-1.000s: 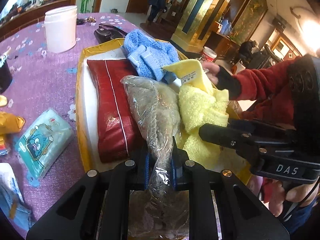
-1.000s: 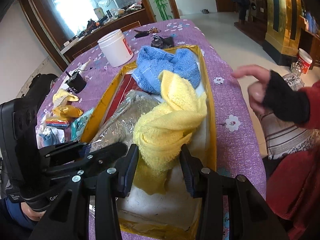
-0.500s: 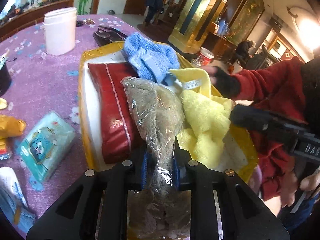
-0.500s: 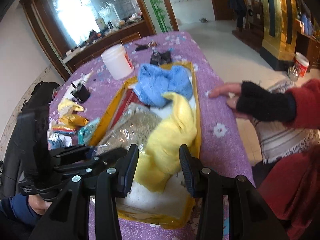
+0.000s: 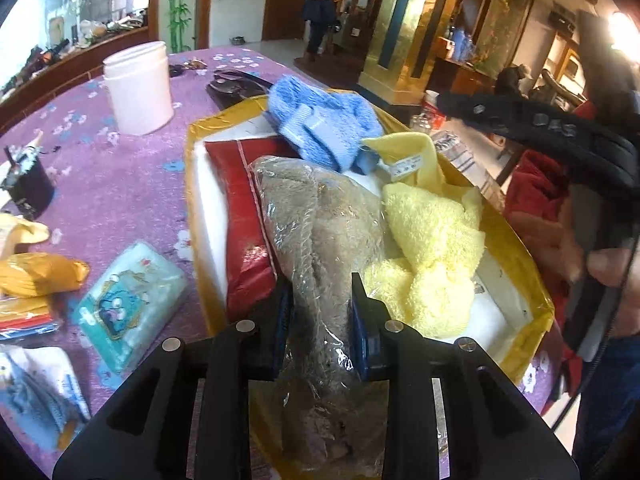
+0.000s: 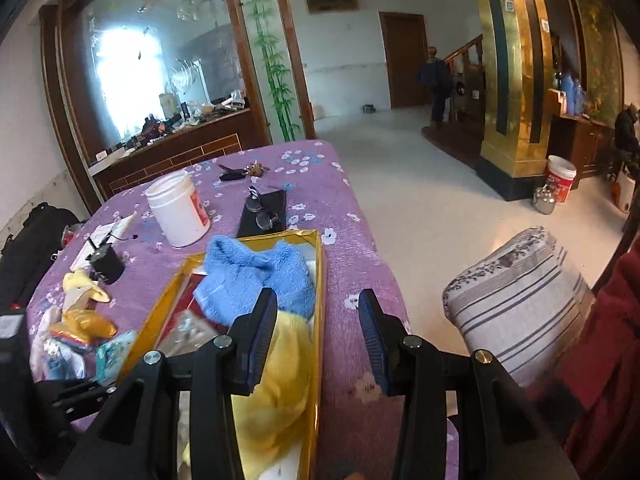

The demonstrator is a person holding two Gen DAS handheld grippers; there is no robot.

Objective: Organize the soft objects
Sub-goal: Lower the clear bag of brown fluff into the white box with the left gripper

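Observation:
A gold-rimmed tray (image 5: pixel 192 184) holds a red packet (image 5: pixel 236 200), a blue towel (image 5: pixel 324 128), a yellow towel (image 5: pixel 432 248) and a brown towel in a clear bag (image 5: pixel 320 220). My left gripper (image 5: pixel 320 312) has the near end of the bagged towel between its pads. Its jaws are opening, and the bag still fills the gap and touches both pads. My right gripper (image 6: pixel 316 300) hangs open and empty above the tray's right rim (image 6: pixel 320 280). The yellow towel (image 6: pixel 280 380) lies under its left finger, with the blue towel (image 6: pixel 260 280) beyond.
On the purple flowered cloth stand a white jar (image 5: pixel 138 88), a black case with glasses (image 6: pixel 262 216) and a small black pot (image 5: pixel 28 192). A teal tissue pack (image 5: pixel 128 300) and orange packets (image 5: pixel 36 272) lie left of the tray. A striped cushion (image 6: pixel 516 300) sits beside the table's right edge.
The left jaws have spread a little around the bagged towel. The right gripper has lifted up and back off the yellow towel, which now lies in the tray. The gloved hand has left the view.

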